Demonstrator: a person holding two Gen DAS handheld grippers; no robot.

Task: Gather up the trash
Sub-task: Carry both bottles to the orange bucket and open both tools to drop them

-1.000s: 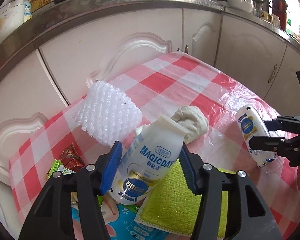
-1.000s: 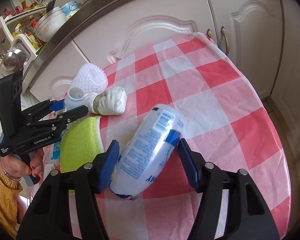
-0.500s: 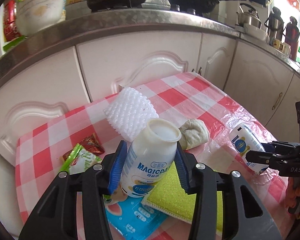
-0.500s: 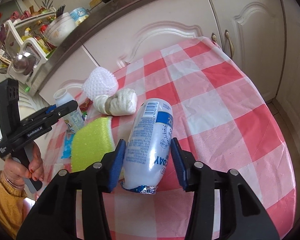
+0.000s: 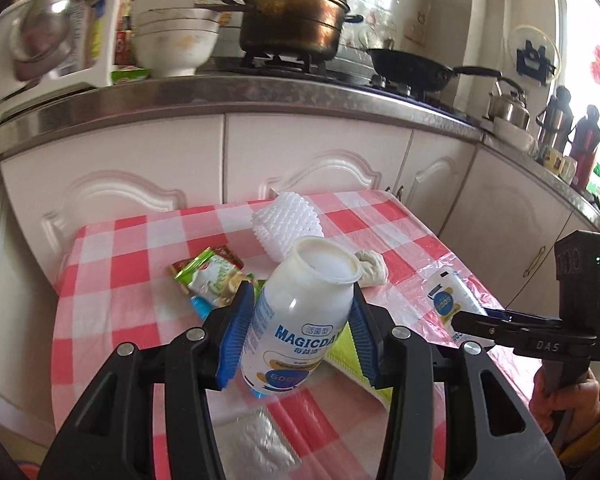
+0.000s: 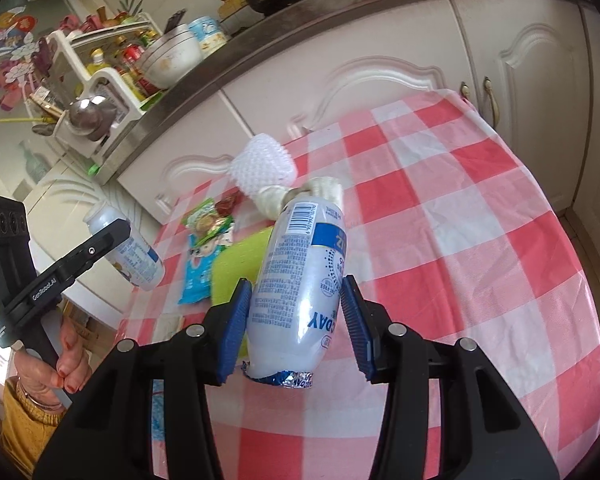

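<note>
since both white plastic drink bottles look emptied, they should be light, thin-walled and a bit slick on the printed label, so a mid-body grip with modest squeeze seems right; too hard would likely dent them

left gripper (image 5: 296, 330), lower centre of the left wrist view: jaws part closed, blue pads pressed on the sides of the open-mouthed white bottle with blue lettering (image 5: 300, 322), mouth pointing up and away, held clear of the red-and-white checked tablecloth (image 5: 112, 280)

right gripper (image 6: 296, 322), lower centre of the right wrist view: pads clamp the second white bottle with blue label (image 6: 300, 280) at mid-body, torn foil lid (image 6: 280, 378) end towards the camera

left on the cloth, mid-frame: white foam fruit net (image 5: 286, 226), crumpled off-white wad (image 5: 370, 266), green snack wrapper (image 5: 210, 276), small red wrapper (image 6: 228, 203), blue packet (image 6: 198, 268), yellow-green sponge cloth (image 6: 236, 268). no bin in view, so the drop point is unknown. grippers sit near each other; judged risk is knocking them together on the carry
</note>
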